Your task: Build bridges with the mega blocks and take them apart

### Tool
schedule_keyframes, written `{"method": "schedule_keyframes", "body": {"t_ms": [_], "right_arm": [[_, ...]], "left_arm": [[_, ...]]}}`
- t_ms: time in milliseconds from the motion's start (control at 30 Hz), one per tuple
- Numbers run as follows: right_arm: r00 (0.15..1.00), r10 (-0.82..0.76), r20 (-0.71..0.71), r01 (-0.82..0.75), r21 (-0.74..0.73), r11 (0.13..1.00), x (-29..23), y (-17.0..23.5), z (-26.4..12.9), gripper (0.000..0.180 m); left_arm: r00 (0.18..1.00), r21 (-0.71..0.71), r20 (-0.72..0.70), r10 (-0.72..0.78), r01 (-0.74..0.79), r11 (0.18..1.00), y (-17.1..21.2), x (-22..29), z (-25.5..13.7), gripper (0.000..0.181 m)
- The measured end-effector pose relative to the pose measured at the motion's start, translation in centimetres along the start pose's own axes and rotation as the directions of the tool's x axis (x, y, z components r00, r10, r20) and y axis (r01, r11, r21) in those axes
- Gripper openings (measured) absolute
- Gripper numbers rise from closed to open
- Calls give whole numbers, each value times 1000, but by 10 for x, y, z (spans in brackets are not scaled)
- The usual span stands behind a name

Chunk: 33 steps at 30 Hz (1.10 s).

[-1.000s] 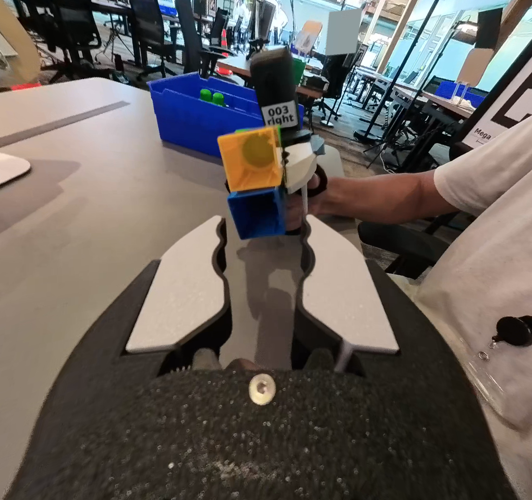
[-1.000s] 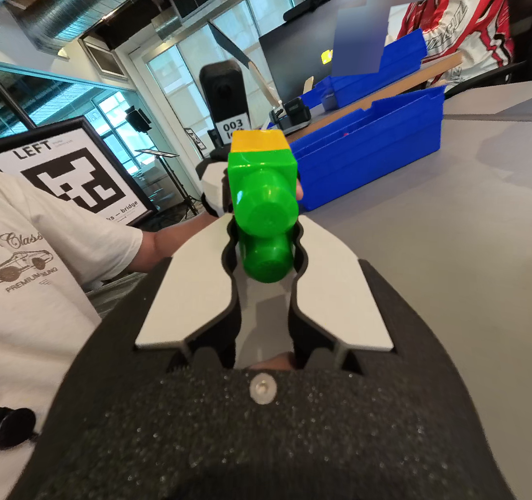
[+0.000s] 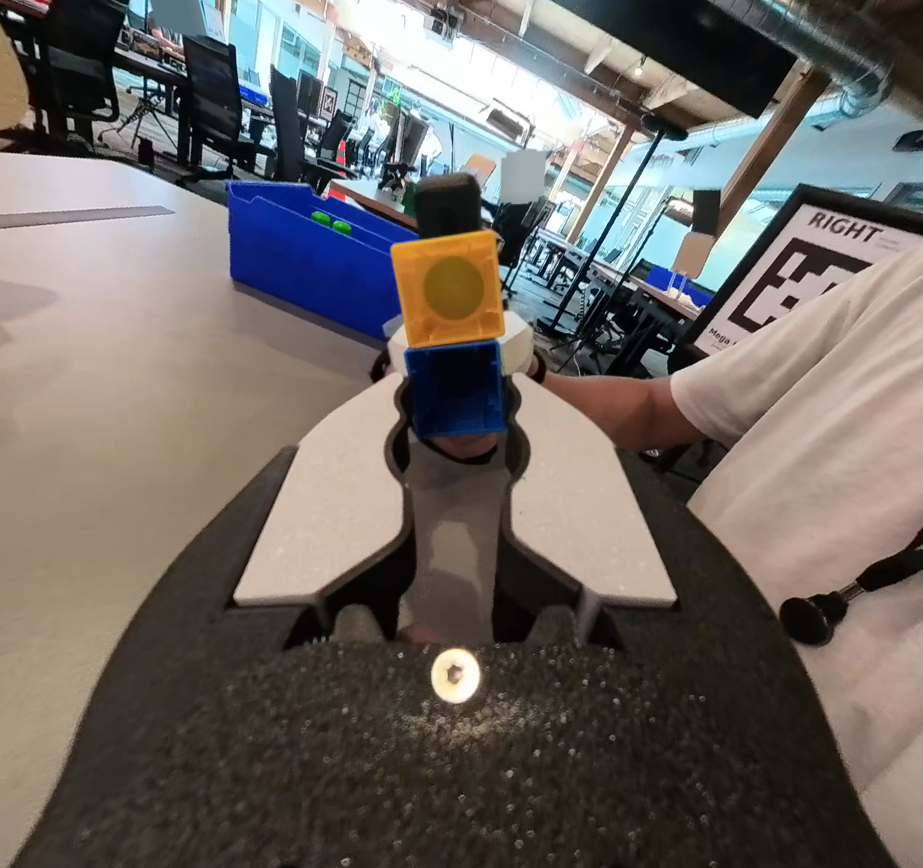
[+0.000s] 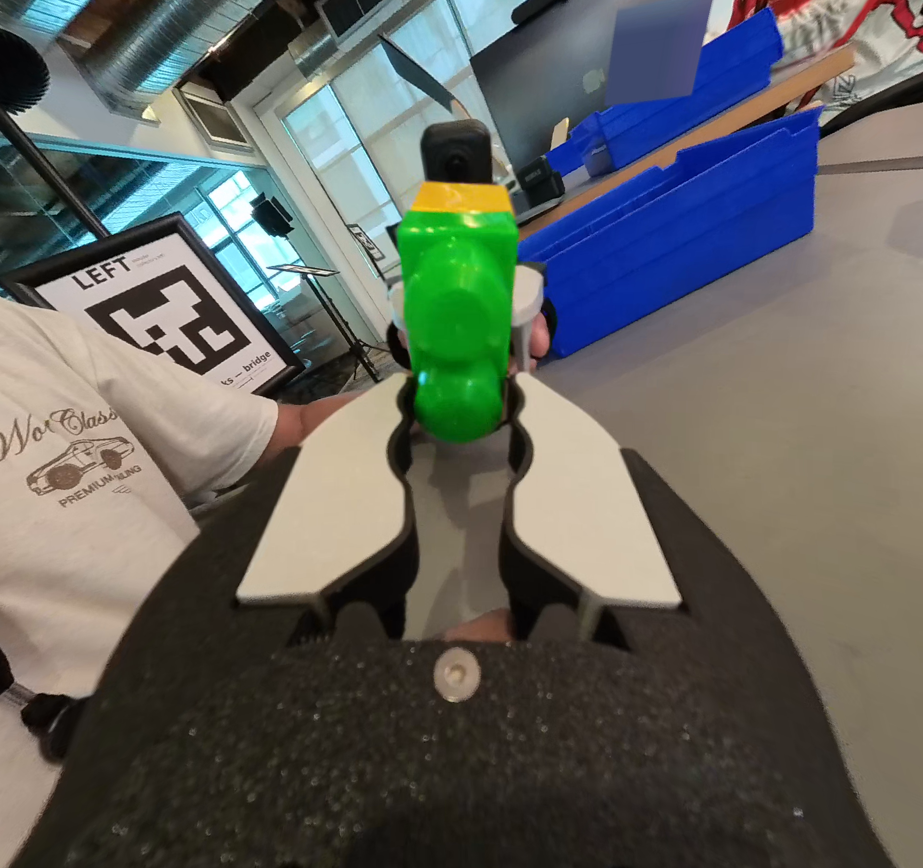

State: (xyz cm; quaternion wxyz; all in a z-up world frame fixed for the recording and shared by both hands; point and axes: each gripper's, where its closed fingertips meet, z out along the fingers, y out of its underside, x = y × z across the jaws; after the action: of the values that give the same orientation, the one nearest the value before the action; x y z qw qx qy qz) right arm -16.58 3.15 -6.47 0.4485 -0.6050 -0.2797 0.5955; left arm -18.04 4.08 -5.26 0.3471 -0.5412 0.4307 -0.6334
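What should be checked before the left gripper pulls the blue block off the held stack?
1. Right gripper clamped on green block: ok.
2. Blue block between the left gripper fingertips: ok.
3. Left jaws squeezing the blue block firmly: cannot tell.
4. Yellow block above and clear of the left fingers: ok.
5. Blue bin apart from the stack, farther back on the table: ok.

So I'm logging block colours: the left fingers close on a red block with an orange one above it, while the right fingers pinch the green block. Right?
Not quite. In the left wrist view the block between the left fingers is blue, not red. The orange block does sit above it, and the right fingers do pinch the green block.
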Motion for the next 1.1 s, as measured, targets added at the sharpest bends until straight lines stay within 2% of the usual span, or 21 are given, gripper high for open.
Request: {"method": "schedule_keyframes", "body": {"t_ms": [400,900,1033,1100], "right_arm": [[999,-31,-43,29,-38,999,4,2,-5,34],[1000,-12,-9,11,-45,999,-2,6,-2,34],[998,-40,-38,39,-44,998,2,-1,0,34],[998,-43,-55,41,-36,999,4,-3,-2,34]], "left_arm": [[999,-9,34,19,-18,1000,9,-4,5,34],[999,2,17,38,-38,999,4,2,5,35],[990,-37,108,88,-84,996,7,-5,1,37],[975,-29,197,102,-98,995,6,-13,-5,47]]}}
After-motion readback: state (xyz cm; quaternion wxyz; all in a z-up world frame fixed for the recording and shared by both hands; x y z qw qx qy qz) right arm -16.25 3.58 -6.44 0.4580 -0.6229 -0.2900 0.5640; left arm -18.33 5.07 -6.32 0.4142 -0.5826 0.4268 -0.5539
